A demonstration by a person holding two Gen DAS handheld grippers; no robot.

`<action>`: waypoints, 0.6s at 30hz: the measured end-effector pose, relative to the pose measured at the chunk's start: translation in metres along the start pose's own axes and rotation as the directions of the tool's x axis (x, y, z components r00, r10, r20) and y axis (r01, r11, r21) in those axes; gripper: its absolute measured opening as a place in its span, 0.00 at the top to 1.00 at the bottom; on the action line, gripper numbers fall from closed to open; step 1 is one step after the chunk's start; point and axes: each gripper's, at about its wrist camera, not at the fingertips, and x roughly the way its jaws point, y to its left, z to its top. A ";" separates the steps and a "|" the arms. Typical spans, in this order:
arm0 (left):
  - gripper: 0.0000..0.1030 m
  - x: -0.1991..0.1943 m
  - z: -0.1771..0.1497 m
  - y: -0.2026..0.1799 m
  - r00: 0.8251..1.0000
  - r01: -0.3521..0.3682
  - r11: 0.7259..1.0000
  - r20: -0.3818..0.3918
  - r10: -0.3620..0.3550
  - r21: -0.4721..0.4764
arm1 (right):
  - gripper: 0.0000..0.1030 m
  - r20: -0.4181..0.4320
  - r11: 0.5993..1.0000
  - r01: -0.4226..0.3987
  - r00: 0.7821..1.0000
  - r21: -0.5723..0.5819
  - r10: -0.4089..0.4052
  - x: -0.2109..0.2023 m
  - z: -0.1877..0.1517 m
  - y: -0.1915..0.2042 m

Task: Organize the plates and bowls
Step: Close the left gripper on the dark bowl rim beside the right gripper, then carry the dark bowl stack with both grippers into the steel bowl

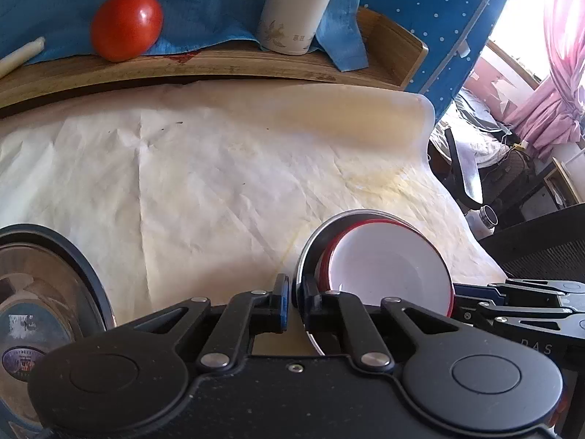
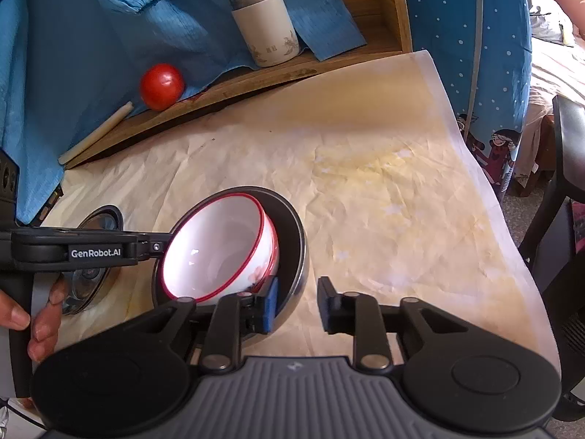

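At the bottom centre of the left wrist view, the left gripper (image 1: 294,301) is clenched on the near rim of the metal bowl (image 1: 310,252), one finger outside the wall and one inside, probably to steady it. Nested in it sits the white bowl (image 1: 387,267) with a red rim, tilted rather than seated flat. In the right wrist view the right gripper (image 2: 296,305) is released, jaws spread, its left finger at the metal bowl's rim by the white bowl and its right finger over bare paper, so it holds nothing. At the left edge of the left view lies a dark-rimmed metal plate (image 1: 44,292), apart from the bowls. Farther up, crumpled paper (image 1: 219,168) covers the table, and on the wooden ledge (image 1: 226,64) rest a tomato (image 1: 126,25) and a white flask (image 1: 292,14).
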 end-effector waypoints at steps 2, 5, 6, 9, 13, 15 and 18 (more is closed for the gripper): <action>0.94 0.000 0.000 0.000 1.000 -0.001 1.000 0.005 0.001 0.002 | 0.80 0.006 1.000 -0.005 1.000 0.000 0.005 0.000 -0.001 0.002; 0.94 -0.001 -0.002 0.001 1.000 -0.001 1.000 0.010 0.001 -0.004 | 0.80 0.018 1.000 0.015 1.000 -0.003 -0.015 -0.001 -0.002 0.005; 0.94 -0.001 -0.002 0.001 1.000 -0.002 1.000 0.009 0.002 -0.010 | 0.81 0.020 1.000 0.016 1.000 0.005 -0.016 -0.001 -0.002 0.005; 0.94 -0.001 -0.001 0.003 1.000 0.000 1.000 0.003 0.000 -0.031 | 0.82 0.022 0.999 0.010 1.000 0.042 -0.011 0.000 -0.002 0.003; 0.95 -0.002 -0.001 0.006 1.000 -0.003 0.998 -0.004 0.003 -0.059 | 0.83 0.024 0.998 0.008 1.000 0.068 -0.010 0.000 -0.002 0.003; 0.95 -0.002 -0.002 0.007 1.000 -0.002 0.997 -0.008 0.001 -0.074 | 0.83 0.025 0.998 0.013 1.000 0.066 -0.014 0.000 -0.001 0.004; 0.95 -0.004 -0.002 0.010 1.000 -0.002 0.996 -0.019 0.000 -0.091 | 0.83 0.023 0.998 0.012 1.000 0.067 -0.013 0.001 -0.001 0.007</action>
